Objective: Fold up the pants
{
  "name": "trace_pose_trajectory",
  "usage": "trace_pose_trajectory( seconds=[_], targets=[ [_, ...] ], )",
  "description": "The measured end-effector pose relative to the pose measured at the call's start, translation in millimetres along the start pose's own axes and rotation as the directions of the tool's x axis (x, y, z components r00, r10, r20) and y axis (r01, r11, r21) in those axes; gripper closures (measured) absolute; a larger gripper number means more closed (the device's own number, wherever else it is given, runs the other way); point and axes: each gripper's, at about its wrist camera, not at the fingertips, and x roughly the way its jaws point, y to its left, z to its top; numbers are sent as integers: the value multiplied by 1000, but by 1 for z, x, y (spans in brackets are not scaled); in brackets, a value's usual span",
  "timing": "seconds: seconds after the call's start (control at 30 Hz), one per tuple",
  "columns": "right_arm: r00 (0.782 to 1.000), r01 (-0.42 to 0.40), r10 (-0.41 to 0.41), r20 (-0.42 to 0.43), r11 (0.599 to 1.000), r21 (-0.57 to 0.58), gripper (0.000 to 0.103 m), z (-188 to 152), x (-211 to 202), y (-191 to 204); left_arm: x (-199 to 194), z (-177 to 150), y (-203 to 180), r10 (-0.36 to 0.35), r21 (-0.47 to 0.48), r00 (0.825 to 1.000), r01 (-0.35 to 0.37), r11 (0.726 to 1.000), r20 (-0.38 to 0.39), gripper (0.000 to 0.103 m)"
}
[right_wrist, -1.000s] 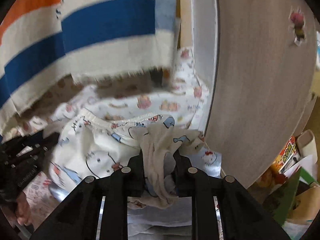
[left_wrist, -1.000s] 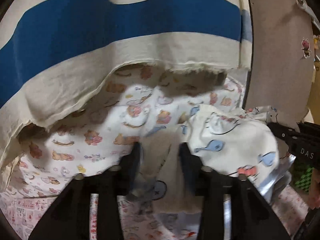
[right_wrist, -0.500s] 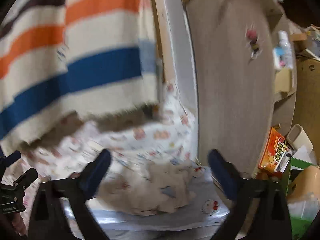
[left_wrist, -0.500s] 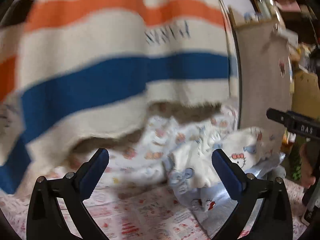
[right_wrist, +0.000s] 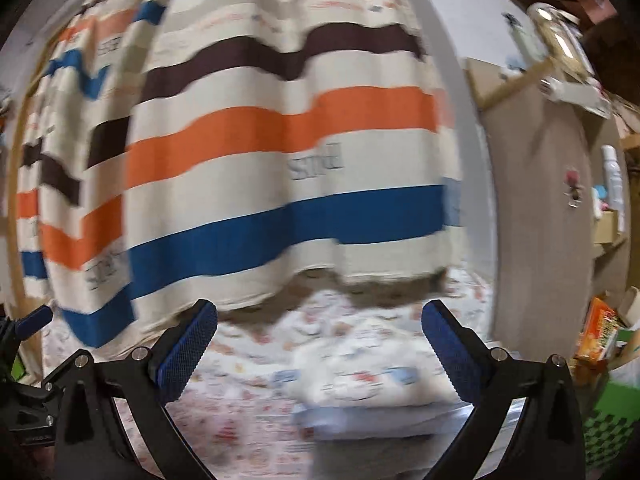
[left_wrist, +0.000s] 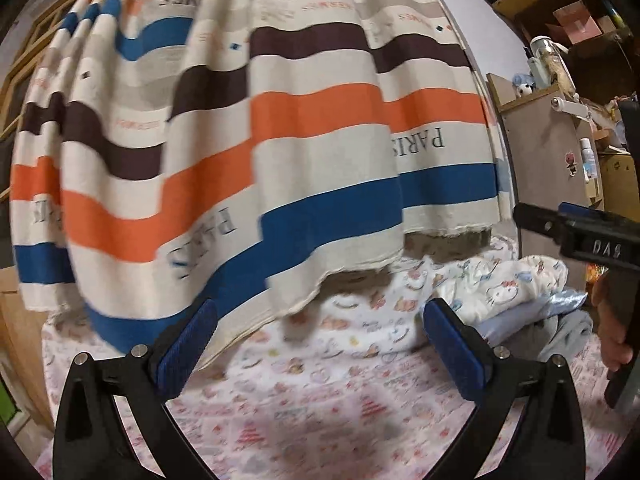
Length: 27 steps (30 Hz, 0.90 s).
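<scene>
Printed bedsheet (left_wrist: 320, 408) up front, both grippers hanging empty.
Left gripper (left_wrist: 320, 344) and right gripper (right_wrist: 320, 348) are gaping wide; folded pants (right_wrist: 372, 376) are sitting by the far right edge under the striped curtain (left_wrist: 280, 140), looking basically done.

The folded pants (left_wrist: 508, 284) lie on a cloth stack (left_wrist: 516, 316), right of the hanging curtain (left_wrist: 280, 140).

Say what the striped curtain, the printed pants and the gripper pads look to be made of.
Striped curtain: woven cotton-like cloth, matte, raw hem. Pants: soft thin knit, probably cotton, creased. Left hand-held gripper pads: blue textured rubber, seemingly.
</scene>
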Motion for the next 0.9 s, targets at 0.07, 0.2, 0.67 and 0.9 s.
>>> trace_pose_trajectory(
  seconds=[0.07, 0.2, 0.67, 0.9],
  targets=[
    [1000, -16, 16, 0, 1000, -10, 0, -10, -2, 18, -11, -9, 13, 27, -1, 1000, -27, 1000, 14, 1],
    [996, -76, 75, -39, 997, -26, 0, -35, 5, 46, -18, -26, 35, 85, -8, 996, -85, 996, 6, 1],
    [973, -129, 109, -202, 988, -84, 0, -117, 49, 86, -6, -86, 65, 119, -62, 990, -123, 990, -74, 1],
    [971, -96, 72, -229, 991, -96, 0, -122, 53, 86, 11, -100, 88, 166, -146, 967, -196, 970, -194, 1]
  ],
)
